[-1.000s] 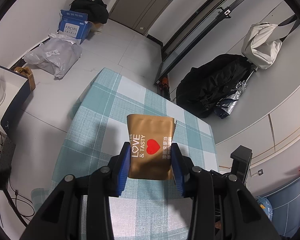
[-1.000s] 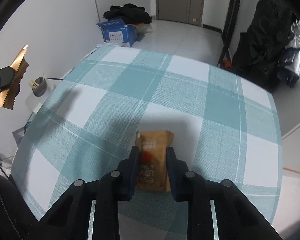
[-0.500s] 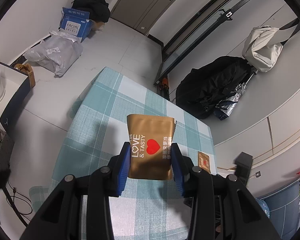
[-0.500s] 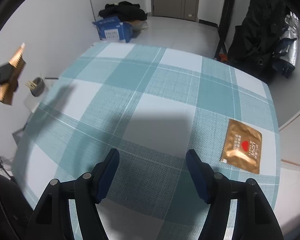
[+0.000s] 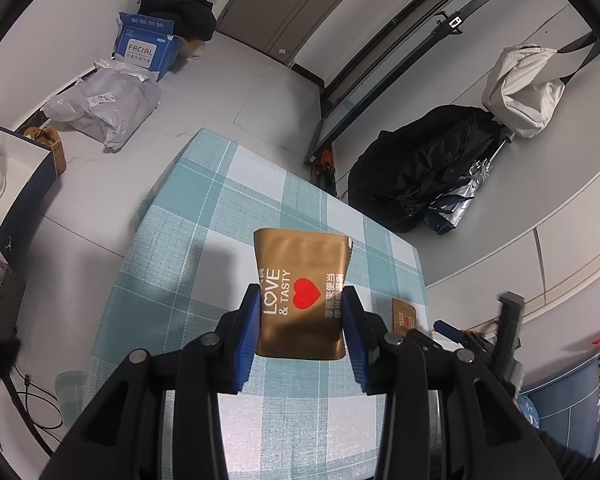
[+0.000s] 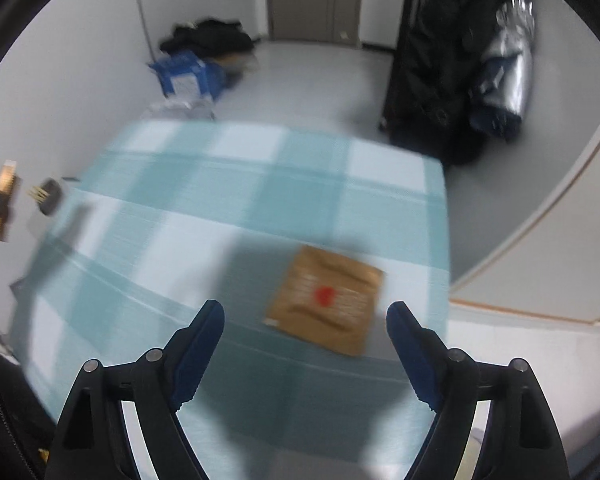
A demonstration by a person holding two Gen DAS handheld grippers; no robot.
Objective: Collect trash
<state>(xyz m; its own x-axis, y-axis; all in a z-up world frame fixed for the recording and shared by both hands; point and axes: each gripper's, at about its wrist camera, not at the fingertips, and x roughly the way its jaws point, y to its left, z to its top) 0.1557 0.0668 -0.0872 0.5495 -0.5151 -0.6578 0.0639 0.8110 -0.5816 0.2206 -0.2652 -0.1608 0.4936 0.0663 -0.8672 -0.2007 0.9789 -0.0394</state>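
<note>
My left gripper (image 5: 302, 312) is shut on a gold snack packet (image 5: 302, 280) printed "LOVE & TASTY" with a red heart, held upright above the checked table (image 5: 204, 216). A second gold packet (image 6: 326, 298) lies flat on the tablecloth near the table's right edge; in the left wrist view it shows small as the packet (image 5: 406, 315) beyond my right finger. My right gripper (image 6: 305, 318) hovers just short of it, jaws opening wide, nothing between them. The right wrist view is blurred by motion. At that view's left edge the held packet (image 6: 2, 200) shows edge-on.
A teal and white checked cloth (image 6: 260, 200) covers the table. On the floor beyond are a blue "FACIAL" box (image 5: 146, 46), a grey plastic bag (image 5: 104, 106) and black bags (image 5: 424, 168). A white bag (image 5: 524, 88) hangs on the wall. A pen cup (image 6: 48, 196) stands left.
My right gripper let go of the second packet, opened wide and pulled away; the packet now lies on the cloth near the right edge. The left gripper has kept still with its packet.
</note>
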